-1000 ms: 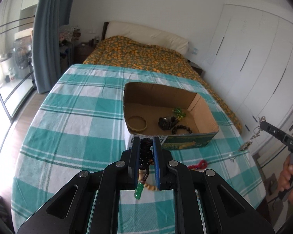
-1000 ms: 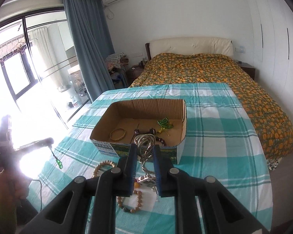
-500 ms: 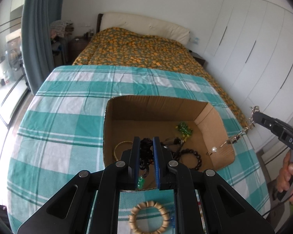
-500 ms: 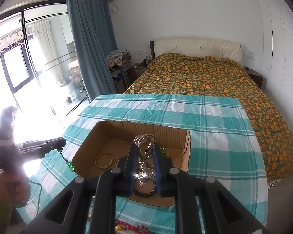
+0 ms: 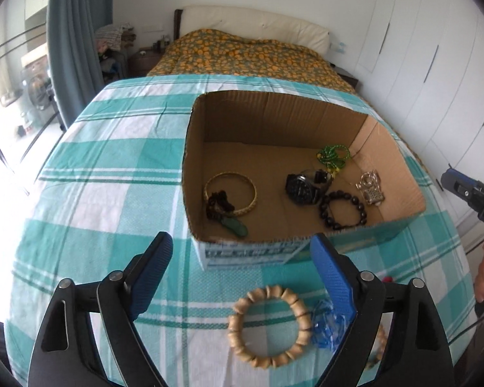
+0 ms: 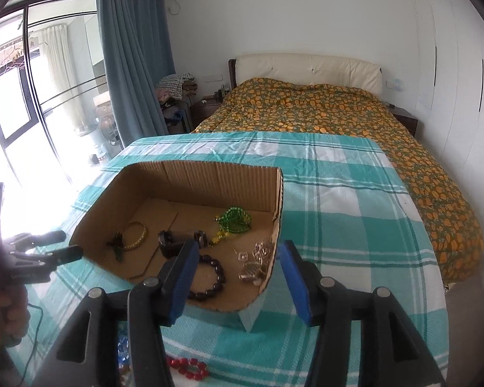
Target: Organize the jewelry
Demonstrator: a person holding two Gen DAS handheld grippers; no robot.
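Both grippers, left [image 5: 240, 266] and right [image 6: 238, 279], jaws apart, empty, above box [image 5: 258, 253] front edge. Wooden bracelet [image 5: 269, 325] on table outside box. Risk: descending jaws catch box rim, shifting it; round beads may slip from pinch.

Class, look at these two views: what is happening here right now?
A person with two hand-held grippers is sorting jewelry into a cardboard box. Both the left gripper and right gripper are open and empty. A watch and bracelets lie inside; a wooden bead bracelet and red beads wait on the tablecloth.
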